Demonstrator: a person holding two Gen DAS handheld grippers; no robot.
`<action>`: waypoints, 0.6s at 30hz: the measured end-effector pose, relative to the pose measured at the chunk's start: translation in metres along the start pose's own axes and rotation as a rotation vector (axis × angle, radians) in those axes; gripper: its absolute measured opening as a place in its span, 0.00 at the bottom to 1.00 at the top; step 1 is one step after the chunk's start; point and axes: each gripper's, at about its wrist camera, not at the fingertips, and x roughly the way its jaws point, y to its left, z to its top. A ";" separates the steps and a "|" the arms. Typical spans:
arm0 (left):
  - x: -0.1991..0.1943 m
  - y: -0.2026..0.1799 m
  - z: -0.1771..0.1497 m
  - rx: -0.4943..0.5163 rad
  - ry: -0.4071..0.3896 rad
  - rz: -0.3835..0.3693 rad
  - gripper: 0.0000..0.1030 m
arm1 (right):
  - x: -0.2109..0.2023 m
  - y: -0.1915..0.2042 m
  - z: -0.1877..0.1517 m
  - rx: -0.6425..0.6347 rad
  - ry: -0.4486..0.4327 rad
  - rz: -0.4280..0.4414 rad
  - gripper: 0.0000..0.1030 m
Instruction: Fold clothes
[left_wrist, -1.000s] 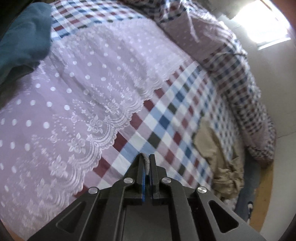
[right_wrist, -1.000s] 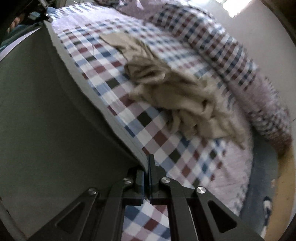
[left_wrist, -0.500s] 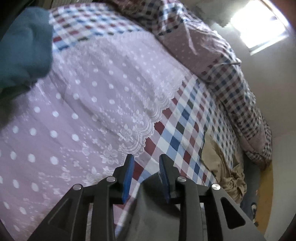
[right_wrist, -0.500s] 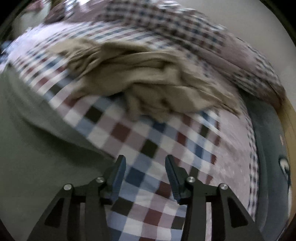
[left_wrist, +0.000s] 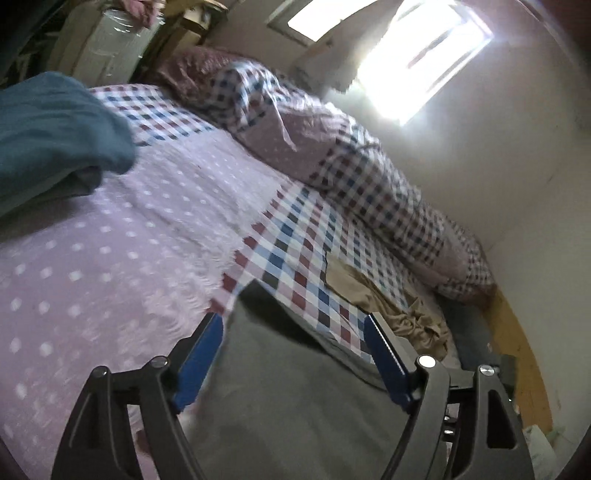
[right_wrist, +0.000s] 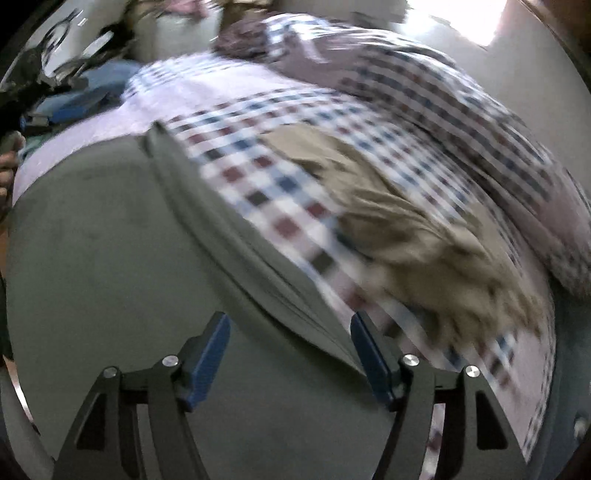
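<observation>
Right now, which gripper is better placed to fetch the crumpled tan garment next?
Probably right. The right gripper, jaws just opened and empty over the grey garment, has the tan garment closer ahead than in the left's view.

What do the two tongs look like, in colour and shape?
Both alike: the left tongs and the right tongs have matte black angular arms with triangular cut-outs, round silver screw heads, and flat blue pads lining the insides. No cables or markings show.

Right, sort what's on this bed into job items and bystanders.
Job:
- grey garment, under both open grippers, left gripper and right gripper, jaws just opened, pads off it
- tan garment, crumpled, unfolded

Lying about:
- checked sheet
- dotted lilac cover
- rolled checked quilt
- teal cloth
</observation>
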 end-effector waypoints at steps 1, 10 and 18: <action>-0.006 0.009 -0.002 -0.024 -0.014 -0.011 0.80 | 0.008 0.008 0.007 -0.028 0.009 0.005 0.70; 0.002 0.049 -0.008 -0.070 0.002 0.017 0.81 | 0.068 0.038 0.050 -0.179 0.121 0.018 0.70; -0.015 0.069 -0.004 -0.120 -0.024 0.000 0.81 | 0.058 -0.003 0.087 -0.002 -0.020 -0.413 0.71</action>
